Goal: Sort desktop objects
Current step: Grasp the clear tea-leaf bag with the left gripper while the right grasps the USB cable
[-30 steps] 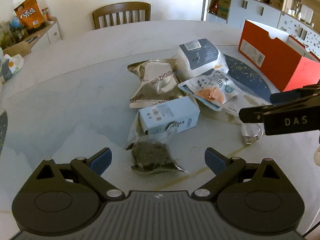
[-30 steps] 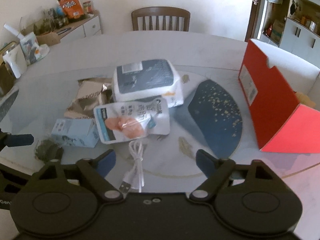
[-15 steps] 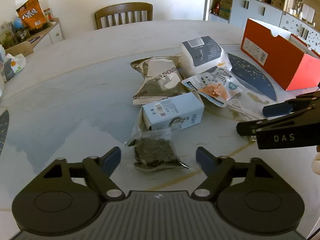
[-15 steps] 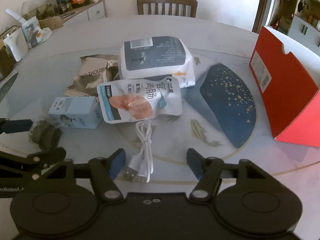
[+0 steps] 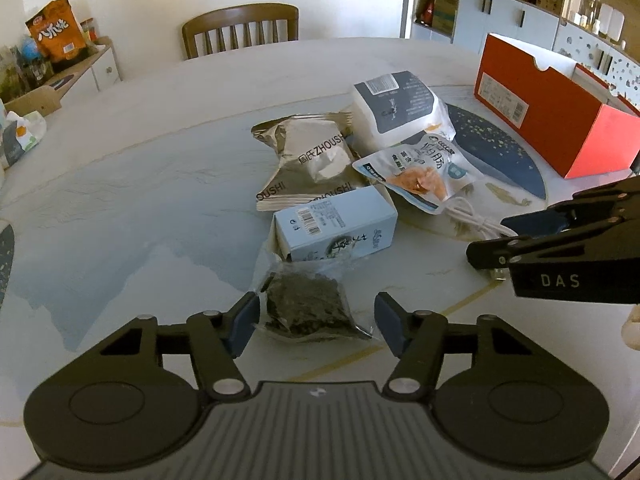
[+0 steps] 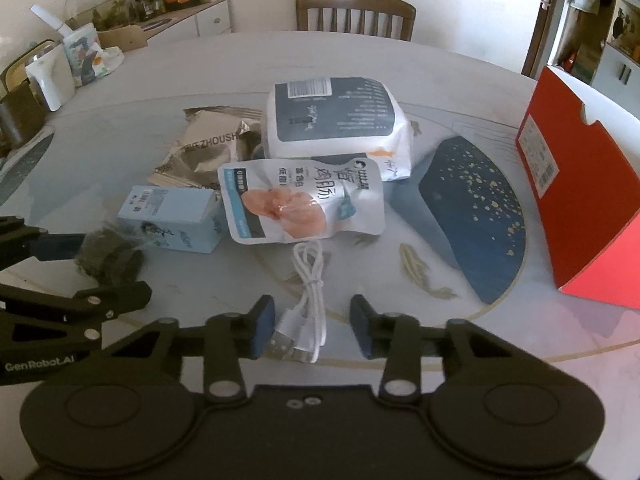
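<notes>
1. Low over the desk point(image 5: 120, 208), the left tongs point(image 5: 316, 322) are seen partly open, their jaws having just been closing; a clear bag of dark dried leaves point(image 5: 306, 306) lies between the blue pads. The left pad is at the bag's edge, while the right pad stands clear of it, so no grip is made.
2. Likewise, the right tongs point(image 6: 312, 330) are held partly open with jaws that have just been closing; the plug end of a coiled white USB cable point(image 6: 308, 304) lies on the desk between the pads, and neither pad is pressed on it.
3. Just beyond the leaf bag, a pale blue carton point(image 5: 334, 226) is laid on its side, touching the bag's far end.
4. Behind the carton, a silver snack packet point(image 5: 312, 160) is spread flat.
5. Beside the carton, a white pouch with a pink meat picture point(image 6: 300, 200) is laid, with its near edge over the cable's far loop.
6. Behind the pouch, a large white pack with a dark grey label point(image 6: 336, 116) is partly overlapped by it.
7. Well apart on the right, an open red box point(image 6: 580, 184) stands on the desk, past a dark blue gold-flecked patch in the desk's surface point(image 6: 476, 216).
8. At the far edge, a wooden chair point(image 5: 242, 28) is drawn up to the desk.
</notes>
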The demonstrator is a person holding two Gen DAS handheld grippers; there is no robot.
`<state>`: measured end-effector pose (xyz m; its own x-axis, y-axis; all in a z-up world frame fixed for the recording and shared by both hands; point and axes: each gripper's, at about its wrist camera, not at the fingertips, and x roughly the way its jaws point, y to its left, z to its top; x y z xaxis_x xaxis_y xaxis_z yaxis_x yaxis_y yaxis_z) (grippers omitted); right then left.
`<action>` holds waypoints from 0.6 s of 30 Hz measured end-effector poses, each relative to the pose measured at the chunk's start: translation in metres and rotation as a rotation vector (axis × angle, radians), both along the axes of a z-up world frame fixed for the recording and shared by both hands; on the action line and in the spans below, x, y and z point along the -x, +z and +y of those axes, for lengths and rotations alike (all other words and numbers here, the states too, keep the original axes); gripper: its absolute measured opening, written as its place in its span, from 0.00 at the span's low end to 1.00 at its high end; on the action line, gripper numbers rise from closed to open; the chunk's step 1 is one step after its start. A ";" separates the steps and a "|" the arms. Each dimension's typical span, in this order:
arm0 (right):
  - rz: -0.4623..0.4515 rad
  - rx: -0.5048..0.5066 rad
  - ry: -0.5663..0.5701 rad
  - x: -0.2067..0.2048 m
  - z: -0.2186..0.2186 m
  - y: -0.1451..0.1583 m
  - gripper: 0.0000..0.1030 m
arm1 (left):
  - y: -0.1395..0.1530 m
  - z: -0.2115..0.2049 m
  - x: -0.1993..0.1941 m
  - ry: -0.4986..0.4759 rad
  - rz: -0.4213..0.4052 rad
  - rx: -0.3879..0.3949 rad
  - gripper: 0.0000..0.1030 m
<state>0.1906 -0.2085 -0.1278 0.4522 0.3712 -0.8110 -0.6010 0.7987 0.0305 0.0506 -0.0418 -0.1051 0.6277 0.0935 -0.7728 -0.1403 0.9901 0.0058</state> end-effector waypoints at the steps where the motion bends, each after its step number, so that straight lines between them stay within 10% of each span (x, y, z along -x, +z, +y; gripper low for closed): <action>1: 0.002 -0.001 0.000 0.000 0.000 0.000 0.25 | 0.000 0.000 0.000 0.003 0.002 0.008 0.58; 5: 0.020 -0.008 -0.006 -0.002 -0.003 0.001 0.21 | 0.002 0.000 0.000 -0.005 0.004 0.020 0.41; 18: 0.042 -0.023 -0.035 -0.006 -0.023 0.009 0.16 | 0.007 -0.016 -0.001 -0.079 0.019 0.055 0.38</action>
<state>0.1968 -0.2314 -0.1187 0.4314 0.3744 -0.8208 -0.5702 0.8182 0.0735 0.0511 -0.0578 -0.0982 0.6167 0.0013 -0.7872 -0.0625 0.9969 -0.0473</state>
